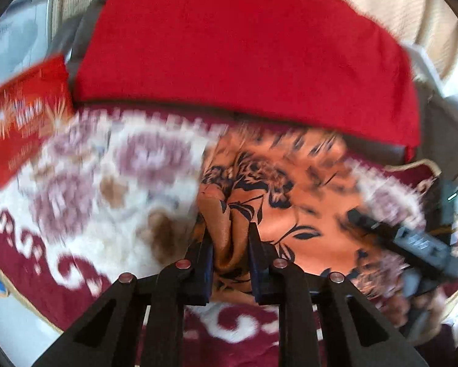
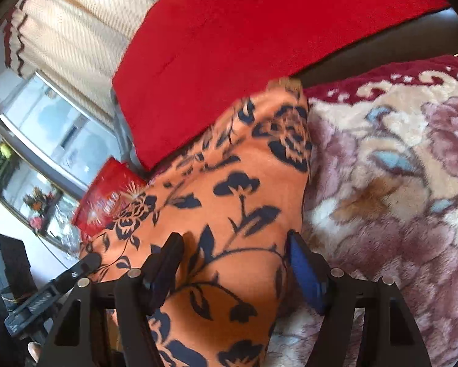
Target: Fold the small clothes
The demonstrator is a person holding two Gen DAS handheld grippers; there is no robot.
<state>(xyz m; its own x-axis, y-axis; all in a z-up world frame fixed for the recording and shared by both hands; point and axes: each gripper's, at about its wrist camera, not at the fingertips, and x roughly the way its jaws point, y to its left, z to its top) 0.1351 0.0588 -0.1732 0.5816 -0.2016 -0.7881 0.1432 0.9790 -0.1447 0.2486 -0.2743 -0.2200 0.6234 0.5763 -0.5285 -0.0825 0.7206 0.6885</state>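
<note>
**Orange garment — position and gripper status**

The orange garment, printed with dark flowers, lies on a plush floral blanket in cream, mauve and maroon. Its far end reaches toward a red cushion, which rests on a dark surface behind the blanket. A red printed packet sits at the blanket's left edge, just beside the cushion. A cream woven curtain hangs behind.

The blanket to the right of the garment is open. To the left, the packet and cushion lie close by.

Left gripper: angled steeply downward, jaws drawn close — pinching a bunched fold at the garment's left edge.

Right gripper: angled moderately downward, jaws spread wide over the garment's near right portion. One finger rests on the fabric, but the pads do not clamp it. The left view is motion-blurred.
</note>
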